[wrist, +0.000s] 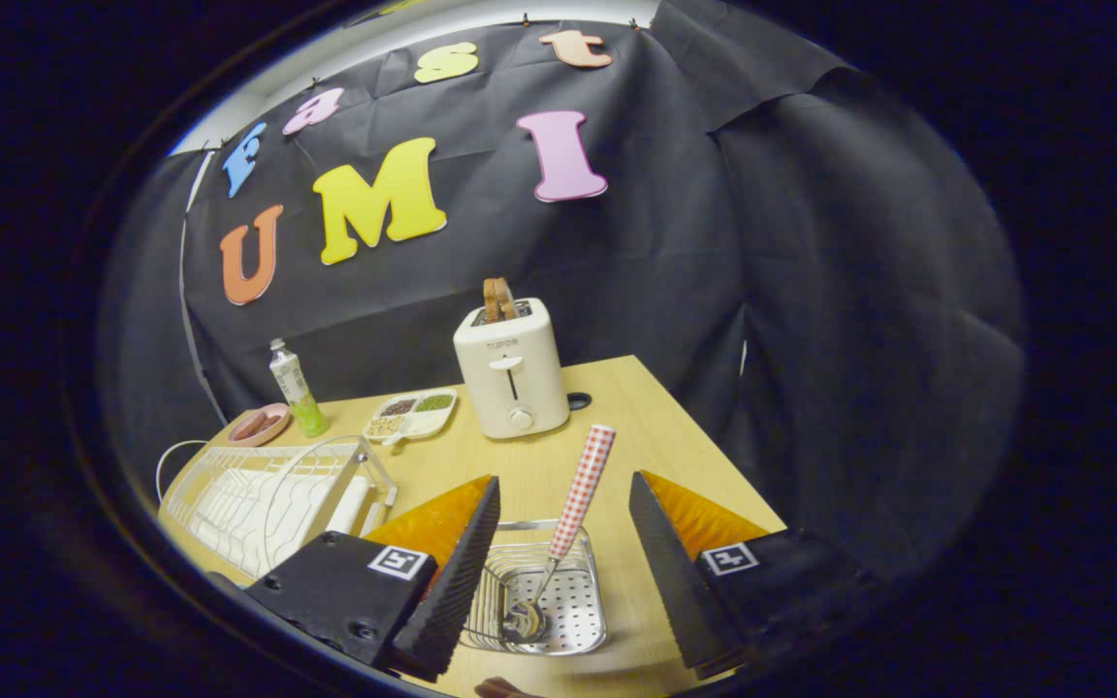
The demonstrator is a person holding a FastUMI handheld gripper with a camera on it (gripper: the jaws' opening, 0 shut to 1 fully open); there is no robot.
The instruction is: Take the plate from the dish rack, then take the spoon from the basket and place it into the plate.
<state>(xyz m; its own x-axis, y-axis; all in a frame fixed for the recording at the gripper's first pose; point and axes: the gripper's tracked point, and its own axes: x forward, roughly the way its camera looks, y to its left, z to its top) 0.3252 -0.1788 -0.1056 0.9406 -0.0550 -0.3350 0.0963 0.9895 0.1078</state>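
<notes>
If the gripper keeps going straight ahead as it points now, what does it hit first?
Likely the spoon: its checked handle stands between the open gripper's fingers, leaning out of the basket. The toaster sits well beyond. Depth is uncertain.

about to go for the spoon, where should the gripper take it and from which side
Grip the checked handle of the spoon, coming from above. The spoon leans with its bowl down in the wire basket and the handle rises clear of the rim, between the fingers of the open gripper. The basket walls likely block a grip lower down.
</notes>
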